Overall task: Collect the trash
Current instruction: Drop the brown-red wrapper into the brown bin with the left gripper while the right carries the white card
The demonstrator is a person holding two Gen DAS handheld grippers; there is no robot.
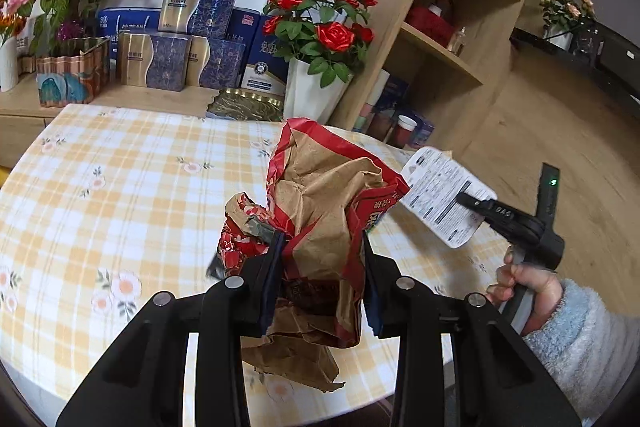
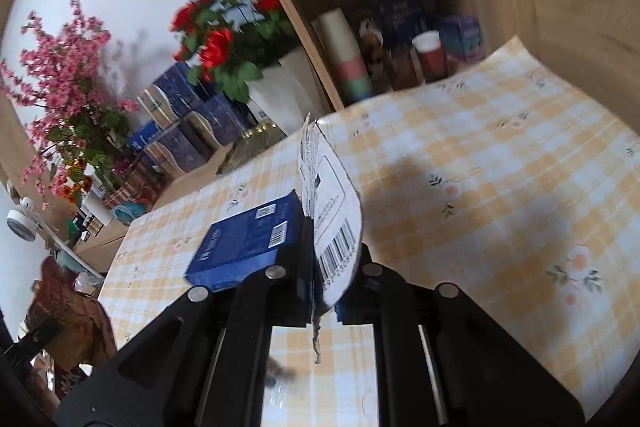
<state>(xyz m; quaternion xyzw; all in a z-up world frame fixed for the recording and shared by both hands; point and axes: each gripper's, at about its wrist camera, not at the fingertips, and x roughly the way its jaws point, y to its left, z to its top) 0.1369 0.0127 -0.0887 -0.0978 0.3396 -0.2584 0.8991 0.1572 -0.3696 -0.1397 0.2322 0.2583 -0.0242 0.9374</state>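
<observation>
While the left gripper (image 1: 322,251) clamps a crumpled paper bag (image 1: 320,211) and the right gripper (image 2: 326,267) pinches a white card (image 2: 332,219) — a blue box (image 2: 244,247) remains on the worktop (image 2: 480,187).

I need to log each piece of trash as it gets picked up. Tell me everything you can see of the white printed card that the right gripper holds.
The white printed card looks like thin, stiff packaging card with rounded corners, covered in small black text, a boxed panel and a barcode near its lower end. Its bottom edge is torn and ragged. The right gripper is shut on it, pinching one end, so the card is lifted clear above the checked tablecloth. In the right wrist view it stands nearly edge-on. Nothing else touches it; its far side is hidden.
</observation>
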